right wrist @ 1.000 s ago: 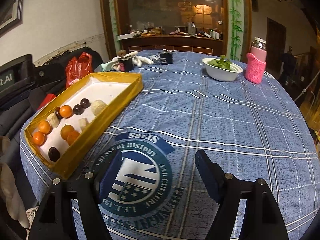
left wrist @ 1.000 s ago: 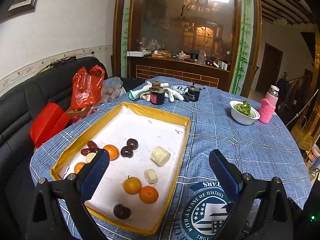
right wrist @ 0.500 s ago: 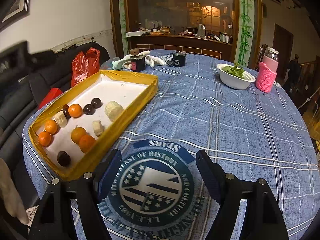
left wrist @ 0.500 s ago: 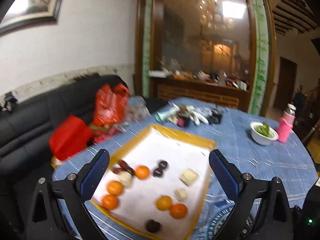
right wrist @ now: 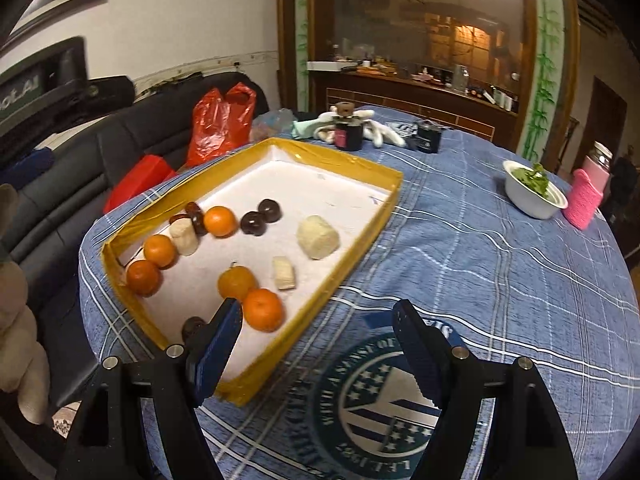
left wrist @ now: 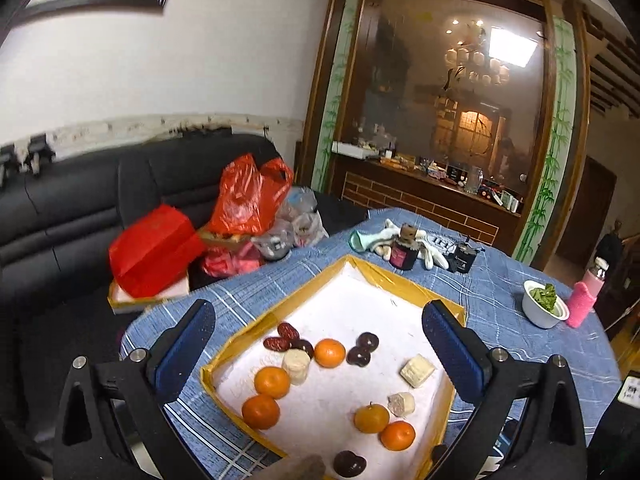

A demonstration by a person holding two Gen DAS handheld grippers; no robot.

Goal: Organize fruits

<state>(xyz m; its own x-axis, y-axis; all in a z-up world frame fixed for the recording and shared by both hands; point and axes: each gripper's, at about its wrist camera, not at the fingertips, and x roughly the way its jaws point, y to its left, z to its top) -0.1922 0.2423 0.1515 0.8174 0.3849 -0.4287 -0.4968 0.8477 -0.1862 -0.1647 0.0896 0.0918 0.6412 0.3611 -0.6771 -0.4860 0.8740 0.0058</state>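
Note:
A yellow-rimmed white tray (left wrist: 400, 286) (right wrist: 348, 162) lies on the blue checked tablecloth. In it lie several oranges (left wrist: 330, 353) (right wrist: 263, 309), dark round fruits (left wrist: 362, 355) (right wrist: 253, 223), red dates (left wrist: 281, 338) and pale banana pieces (left wrist: 417, 370) (right wrist: 318, 237). My left gripper (left wrist: 318, 350) is open and empty, held above the near half of the tray. My right gripper (right wrist: 318, 344) is open and empty, above the tray's near right rim and the round emblem on the cloth.
A white bowl of greens (left wrist: 545, 308) (right wrist: 534, 192) and a pink-sleeved bottle (left wrist: 587, 300) (right wrist: 590, 192) stand at the right. A dark jar (left wrist: 404, 250) (right wrist: 347, 130), gloves and a black box sit behind the tray. Red bags (left wrist: 244, 196) lie on the black sofa at left.
My left gripper has risen and pulled back to the left, so the whole tray now shows between its fingers. My right gripper has shifted left toward the tray's near corner.

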